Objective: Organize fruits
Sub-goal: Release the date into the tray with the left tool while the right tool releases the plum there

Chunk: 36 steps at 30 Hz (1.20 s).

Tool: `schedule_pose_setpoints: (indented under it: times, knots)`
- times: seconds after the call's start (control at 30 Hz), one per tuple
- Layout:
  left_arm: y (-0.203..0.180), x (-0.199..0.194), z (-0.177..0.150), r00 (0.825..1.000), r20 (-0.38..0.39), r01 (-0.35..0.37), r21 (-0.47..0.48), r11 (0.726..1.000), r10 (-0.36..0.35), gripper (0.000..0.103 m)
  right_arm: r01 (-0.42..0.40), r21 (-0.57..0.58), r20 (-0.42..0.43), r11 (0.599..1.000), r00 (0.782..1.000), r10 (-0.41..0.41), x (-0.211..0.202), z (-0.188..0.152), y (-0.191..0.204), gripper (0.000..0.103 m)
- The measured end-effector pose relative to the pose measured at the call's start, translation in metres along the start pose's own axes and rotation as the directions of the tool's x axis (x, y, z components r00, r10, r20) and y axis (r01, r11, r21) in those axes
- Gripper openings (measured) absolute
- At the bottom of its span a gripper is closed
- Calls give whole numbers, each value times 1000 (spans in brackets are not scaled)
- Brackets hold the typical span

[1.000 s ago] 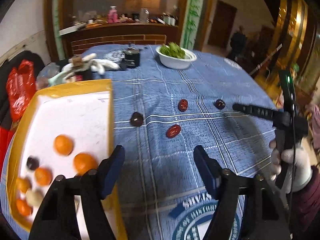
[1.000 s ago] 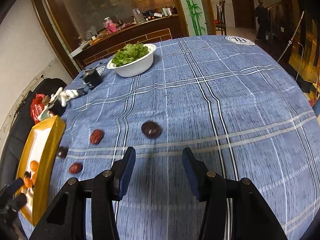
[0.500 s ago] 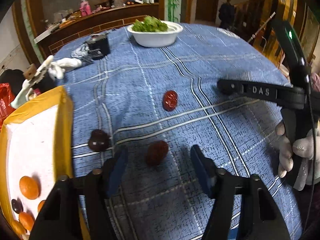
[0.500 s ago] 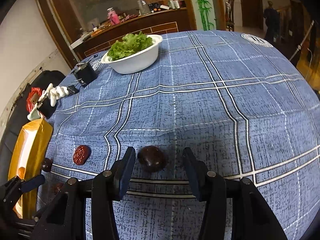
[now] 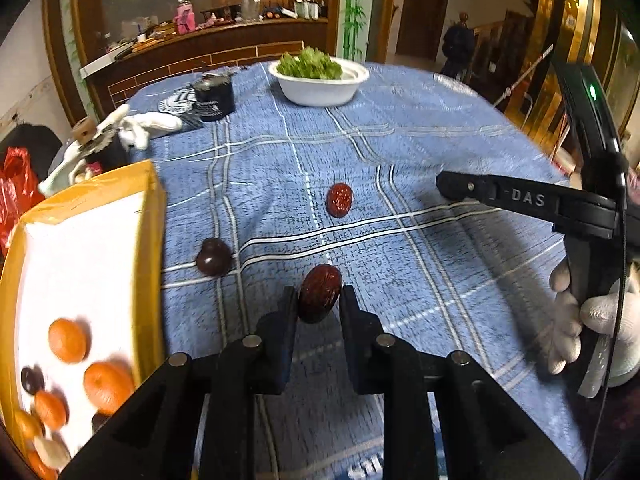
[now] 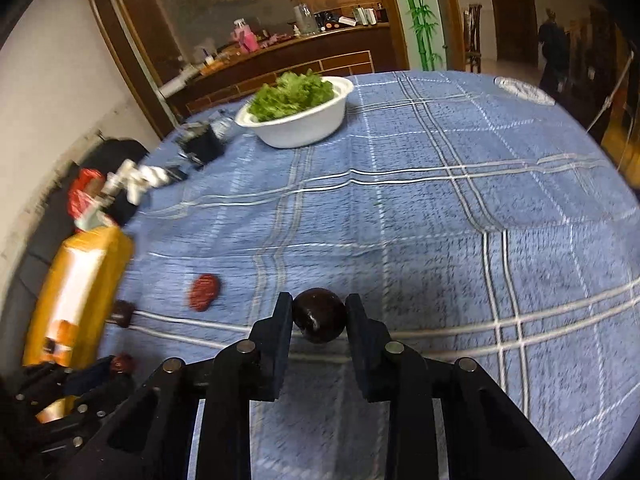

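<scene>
- Left gripper (image 5: 319,300) is tilted down toward the table and clamped on a red date (image 5: 320,298), pads pressed against both sides of it, with the date sitting right on the blue plaid tablecloth (image 5: 420,280).
- Right gripper (image 6: 319,314) is angled down too. Its jaws are closing on a dark round fruit (image 6: 319,315), and both pads already look to be touching it. In the left wrist view you can see this gripper coming in from the right edge, with a white-gloved hand (image 5: 576,328) wrapped around its handle.
- Still loose on the cloth: another red date (image 5: 339,199) further out and a dark chestnut-looking fruit (image 5: 213,257) just beside the tray.
- The yellow tray (image 5: 152,208) sits on the left edge of the table, with a few small oranges (image 5: 67,340) and a couple of dark fruits bunched at its near end.
- Far side of the table has a white bowl of greens (image 5: 318,82), well away from all this.
</scene>
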State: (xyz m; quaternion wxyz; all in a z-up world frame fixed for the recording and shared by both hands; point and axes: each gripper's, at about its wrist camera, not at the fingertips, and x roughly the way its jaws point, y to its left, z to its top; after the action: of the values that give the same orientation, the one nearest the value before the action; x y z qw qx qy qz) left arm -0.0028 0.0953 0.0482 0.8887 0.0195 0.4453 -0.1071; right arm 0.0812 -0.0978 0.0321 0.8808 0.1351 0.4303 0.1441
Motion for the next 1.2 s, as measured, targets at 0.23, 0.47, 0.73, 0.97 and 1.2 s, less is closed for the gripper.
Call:
schedule_pose_setpoints:
  times: [0.23, 0.47, 0.73, 0.97, 1.2]
  knots:
    - [20, -49, -16, 998, 70, 11, -70, 997, -6, 20, -127, 64, 10, 990, 992, 126, -31, -12, 12, 29]
    - [41, -97, -40, 989, 145, -1, -130, 992, 20, 20, -163, 46, 29, 986, 986, 162, -60, -31, 42, 29]
    - [65, -138, -62, 977, 208, -13, -182, 983, 51, 20, -188, -24, 19, 982, 982, 188, -86, -54, 86, 30]
    - [115, -149, -88, 973, 196, -62, -300, 952, 125, 21, -271, -90, -45, 958, 963, 267, -74, -71, 143, 31]
    - [177, -136, -121, 968, 96, -171, -427, 888, 232, 21, -351, -156, -154, 923, 932, 328, -40, -94, 206, 32]
